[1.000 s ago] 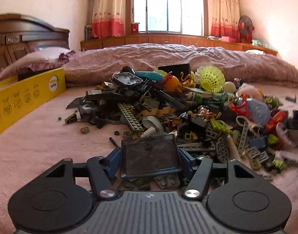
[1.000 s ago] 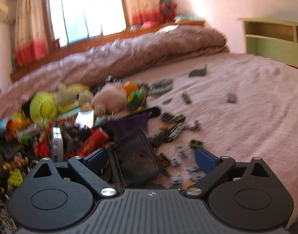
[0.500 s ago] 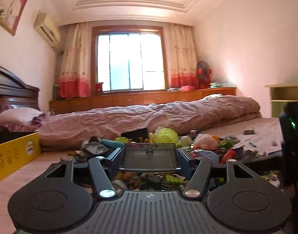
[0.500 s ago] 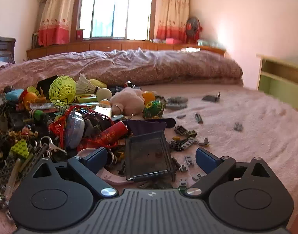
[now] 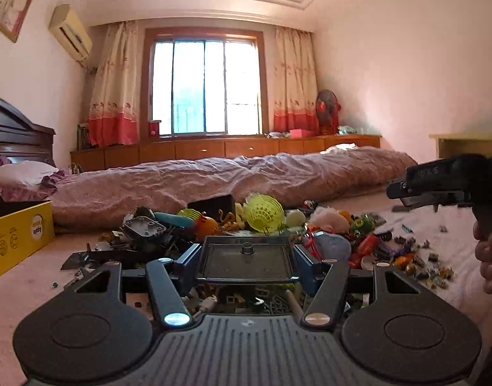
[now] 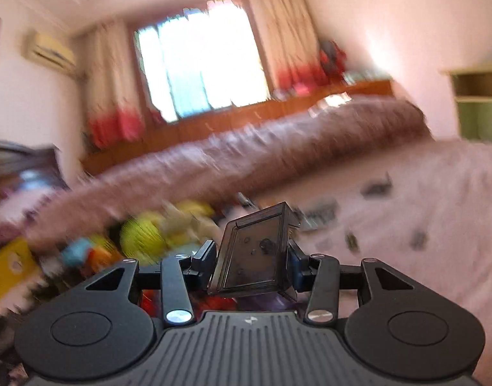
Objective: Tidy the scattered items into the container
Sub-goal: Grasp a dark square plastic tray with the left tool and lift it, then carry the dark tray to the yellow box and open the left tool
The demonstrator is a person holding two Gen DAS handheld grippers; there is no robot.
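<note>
My left gripper [image 5: 247, 257] is shut on a smoky clear plastic tray [image 5: 246, 268], held flat above the toy pile [image 5: 213, 225] on the pink bed cover. My right gripper [image 6: 250, 259] has a second smoky plastic piece [image 6: 255, 254] between its fingers. Its jaws are closing, both pads press on the piece, and it hangs tilted above the bed. The yellow cardboard box [image 5: 17, 238] stands open at the far left of the left wrist view. In the blurred right wrist view, the yellow box [image 6: 7, 267] is at the left edge.
A yellow-green mesh ball [image 5: 265, 214], a pink plush [image 5: 329, 217] and small bricks [image 5: 419, 257] lie on the cover. A rolled quilt [image 5: 246, 177] runs behind the pile. A person's hand [image 5: 488, 254] grips the other tool at the right edge. The wooden headboard [image 5: 11, 135] stands left.
The right gripper's jaws have come in onto the smoky piece and lifted it off the bed, the view swinging upward. The left gripper rose and tipped up with its tray earlier, then held still.
</note>
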